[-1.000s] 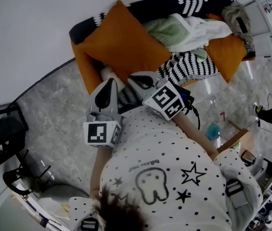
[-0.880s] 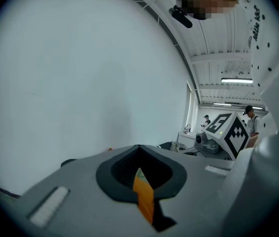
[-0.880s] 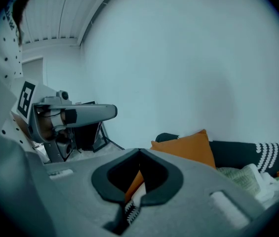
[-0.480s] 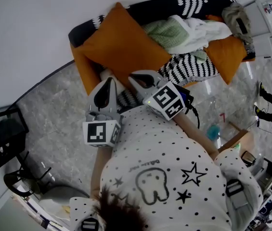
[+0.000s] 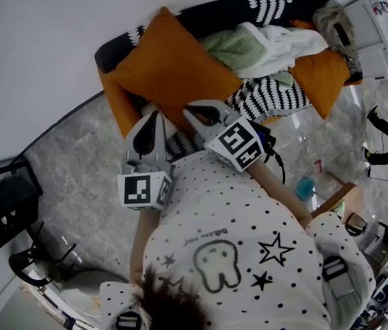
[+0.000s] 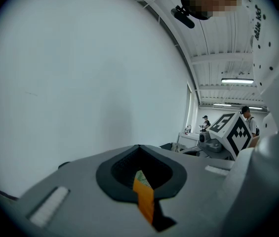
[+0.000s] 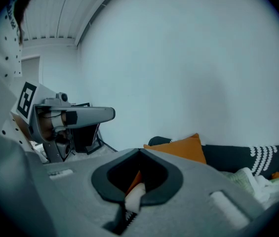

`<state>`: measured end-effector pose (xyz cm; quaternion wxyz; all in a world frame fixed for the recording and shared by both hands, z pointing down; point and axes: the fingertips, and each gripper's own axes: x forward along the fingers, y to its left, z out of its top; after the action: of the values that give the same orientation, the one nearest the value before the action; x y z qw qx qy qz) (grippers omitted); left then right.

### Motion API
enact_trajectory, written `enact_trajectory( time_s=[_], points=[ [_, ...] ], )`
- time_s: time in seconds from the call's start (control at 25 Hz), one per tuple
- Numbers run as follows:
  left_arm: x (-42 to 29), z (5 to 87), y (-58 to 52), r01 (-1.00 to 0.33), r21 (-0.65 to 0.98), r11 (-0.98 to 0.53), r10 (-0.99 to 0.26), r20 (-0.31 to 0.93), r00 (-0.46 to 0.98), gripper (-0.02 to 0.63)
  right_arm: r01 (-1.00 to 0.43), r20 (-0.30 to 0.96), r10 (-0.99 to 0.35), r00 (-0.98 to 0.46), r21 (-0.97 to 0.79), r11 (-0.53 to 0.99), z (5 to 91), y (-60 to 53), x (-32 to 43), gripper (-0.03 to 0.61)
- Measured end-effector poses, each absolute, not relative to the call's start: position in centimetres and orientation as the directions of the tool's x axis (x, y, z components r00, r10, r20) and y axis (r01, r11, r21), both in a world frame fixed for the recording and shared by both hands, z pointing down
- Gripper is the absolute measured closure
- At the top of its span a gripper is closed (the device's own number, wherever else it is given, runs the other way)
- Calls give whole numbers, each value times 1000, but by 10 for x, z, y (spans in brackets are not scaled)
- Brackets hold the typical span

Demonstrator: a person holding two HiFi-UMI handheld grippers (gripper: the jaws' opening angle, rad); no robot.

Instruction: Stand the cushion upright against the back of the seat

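The orange cushion (image 5: pixel 173 64) sits in the upper middle of the head view, at the left end of the sofa (image 5: pixel 115 95). It leans on the dark backrest (image 5: pixel 221 9) with one corner pointing up, so it looks already propped there. Crumpled clothes (image 5: pixel 269 43) fill the seat to its right. The left claw (image 5: pixel 154 115) and right claw (image 5: pixel 189 111) hang near the frame's centre, short of the cushion. Both have their jaws pressed together, grip nothing and touch nothing, probably because the cushion needs no more support.
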<state>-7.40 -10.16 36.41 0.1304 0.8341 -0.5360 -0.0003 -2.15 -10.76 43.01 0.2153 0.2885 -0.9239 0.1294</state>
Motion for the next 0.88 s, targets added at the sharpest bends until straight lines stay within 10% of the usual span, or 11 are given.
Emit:
enact_trajectory(
  time_s=[0.88],
  points=[
    [-80,362,-102,-899,224,-377,-900,141,412,611,-592,468,-480,-742,-121,797,427,-106,-25,580]
  ],
)
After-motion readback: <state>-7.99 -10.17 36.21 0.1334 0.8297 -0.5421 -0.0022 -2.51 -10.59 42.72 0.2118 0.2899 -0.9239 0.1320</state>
